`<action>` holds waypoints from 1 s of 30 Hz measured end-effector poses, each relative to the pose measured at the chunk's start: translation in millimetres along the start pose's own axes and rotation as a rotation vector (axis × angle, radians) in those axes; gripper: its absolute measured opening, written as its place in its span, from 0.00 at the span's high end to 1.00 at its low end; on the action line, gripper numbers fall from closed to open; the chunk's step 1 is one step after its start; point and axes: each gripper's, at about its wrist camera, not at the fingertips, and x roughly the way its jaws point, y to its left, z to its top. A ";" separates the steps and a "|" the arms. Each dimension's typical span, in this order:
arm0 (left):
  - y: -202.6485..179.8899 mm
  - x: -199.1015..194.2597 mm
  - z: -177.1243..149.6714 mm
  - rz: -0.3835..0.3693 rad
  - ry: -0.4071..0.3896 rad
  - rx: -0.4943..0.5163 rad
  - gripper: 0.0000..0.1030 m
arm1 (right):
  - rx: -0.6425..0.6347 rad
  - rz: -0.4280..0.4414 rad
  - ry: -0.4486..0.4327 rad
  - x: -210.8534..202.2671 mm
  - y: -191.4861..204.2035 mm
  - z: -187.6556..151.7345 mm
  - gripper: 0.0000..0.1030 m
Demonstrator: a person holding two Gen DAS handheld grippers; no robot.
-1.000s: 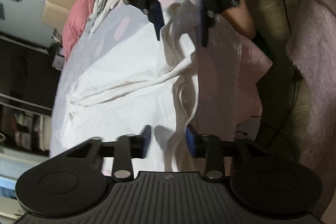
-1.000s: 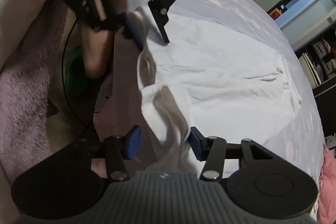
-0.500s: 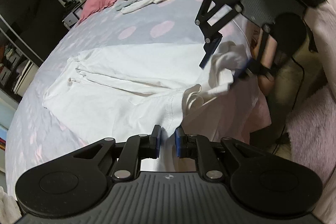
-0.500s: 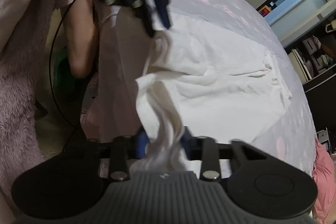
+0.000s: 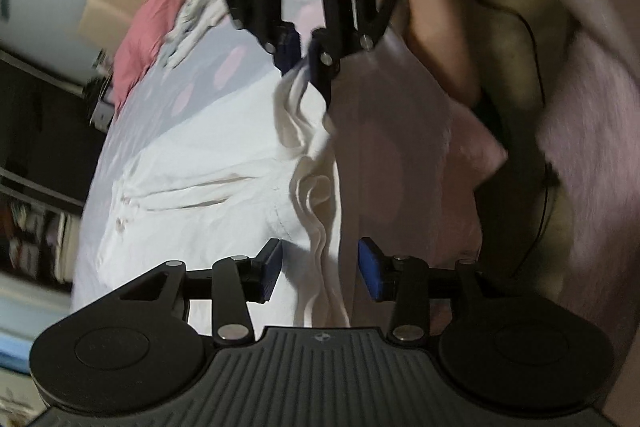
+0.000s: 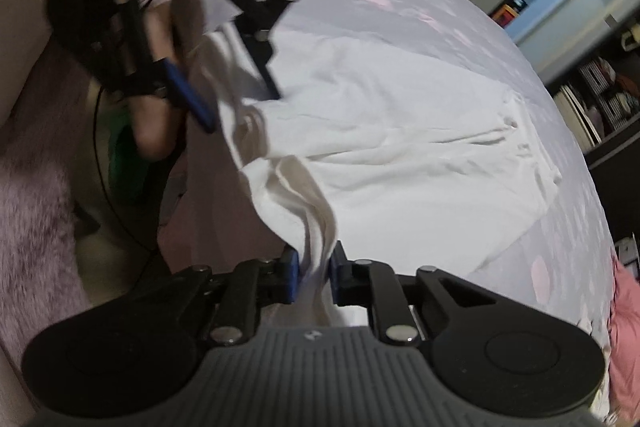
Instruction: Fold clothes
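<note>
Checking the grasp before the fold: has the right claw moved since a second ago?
Yes. Against its own grey housing, the right claw has closed inward and now pinches the hem of the white garment.

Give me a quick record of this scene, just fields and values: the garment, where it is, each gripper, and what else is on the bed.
garment: white garment, spread flat, near edge bunched
surface: bed with pink-spotted sheet
left gripper: open, cloth edge between its fingers, not pinched
right gripper: shut on the garment's edge
other items: pink pillow; pile of clothes at far end
</note>
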 end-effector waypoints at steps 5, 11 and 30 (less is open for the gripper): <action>-0.3 5.8 -2.2 -0.005 0.012 0.009 0.61 | -0.029 0.024 -0.001 1.3 6.3 -1.7 0.60; 0.8 6.8 -4.8 -0.009 0.011 0.015 0.67 | -0.096 0.017 0.021 7.1 13.4 -4.0 0.57; 75.8 -22.2 -4.2 -0.135 -0.007 -0.334 0.92 | 0.136 0.068 -0.036 -23.7 -40.5 7.9 0.86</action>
